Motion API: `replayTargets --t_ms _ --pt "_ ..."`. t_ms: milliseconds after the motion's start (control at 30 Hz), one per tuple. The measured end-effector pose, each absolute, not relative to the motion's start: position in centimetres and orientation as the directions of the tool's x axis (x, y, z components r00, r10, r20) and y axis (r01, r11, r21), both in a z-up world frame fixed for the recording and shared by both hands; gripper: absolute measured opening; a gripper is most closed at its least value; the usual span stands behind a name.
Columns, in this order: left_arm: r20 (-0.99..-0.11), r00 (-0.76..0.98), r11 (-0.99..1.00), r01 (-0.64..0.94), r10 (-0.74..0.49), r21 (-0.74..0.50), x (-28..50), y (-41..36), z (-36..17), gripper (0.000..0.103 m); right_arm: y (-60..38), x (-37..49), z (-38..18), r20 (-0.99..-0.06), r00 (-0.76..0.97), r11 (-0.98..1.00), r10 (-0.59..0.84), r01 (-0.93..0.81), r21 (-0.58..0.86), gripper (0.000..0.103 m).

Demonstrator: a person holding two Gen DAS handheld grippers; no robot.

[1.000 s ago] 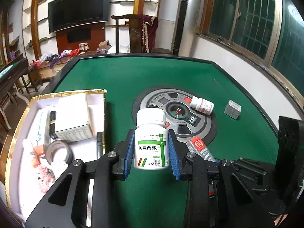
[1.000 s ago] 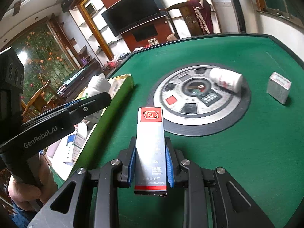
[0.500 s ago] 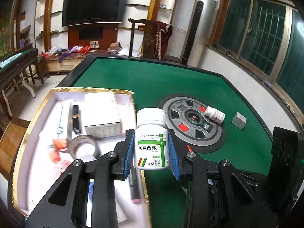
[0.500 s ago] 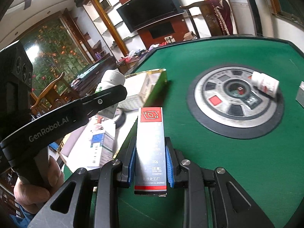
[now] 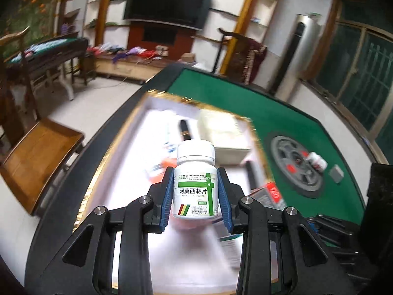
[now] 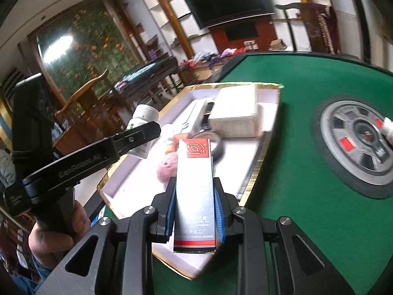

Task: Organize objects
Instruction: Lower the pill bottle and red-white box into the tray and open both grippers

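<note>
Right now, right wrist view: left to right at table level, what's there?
Left gripper holding the white pill bottle → gold-rimmed tray → right gripper clamping the silver carton → round grey centre panel → small white bottle.

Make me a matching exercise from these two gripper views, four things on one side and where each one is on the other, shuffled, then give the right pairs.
Things:
1. white pill bottle with green label
2. tall silver carton with red logo
3. small white bottle with red label
4. large white box

Places:
A. lying on the grey round panel in the table
B. between the left gripper's fingers
C. inside the gold-rimmed tray
D. between the right gripper's fingers

Pairs: 1-B, 2-D, 3-A, 4-C
</note>
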State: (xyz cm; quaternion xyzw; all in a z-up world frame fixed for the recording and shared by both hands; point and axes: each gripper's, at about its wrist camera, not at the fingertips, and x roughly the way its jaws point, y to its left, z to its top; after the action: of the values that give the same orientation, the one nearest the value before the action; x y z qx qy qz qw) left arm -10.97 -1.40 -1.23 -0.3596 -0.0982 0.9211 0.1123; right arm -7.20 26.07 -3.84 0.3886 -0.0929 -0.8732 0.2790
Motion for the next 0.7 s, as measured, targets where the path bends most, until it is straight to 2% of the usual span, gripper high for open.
replayTargets --t_ms 267,700 --pt "-0.687 -0.698 -0.971 -0.051 0.201 -0.233 -11.0 -4.2 -3.4 0.033 21.4 -7.2 -4.3 -0.653 -0.506 -0.813 -0.563 0.482 0.327 0.026" --pt "-0.728 -0.659 -0.979 -0.062 0.188 -0.196 -11.4 -4.0 -5.1 0.033 18.4 -6.5 -6.0 -0.701 -0.498 -0.817 -0.511 0.535 0.216 0.026"
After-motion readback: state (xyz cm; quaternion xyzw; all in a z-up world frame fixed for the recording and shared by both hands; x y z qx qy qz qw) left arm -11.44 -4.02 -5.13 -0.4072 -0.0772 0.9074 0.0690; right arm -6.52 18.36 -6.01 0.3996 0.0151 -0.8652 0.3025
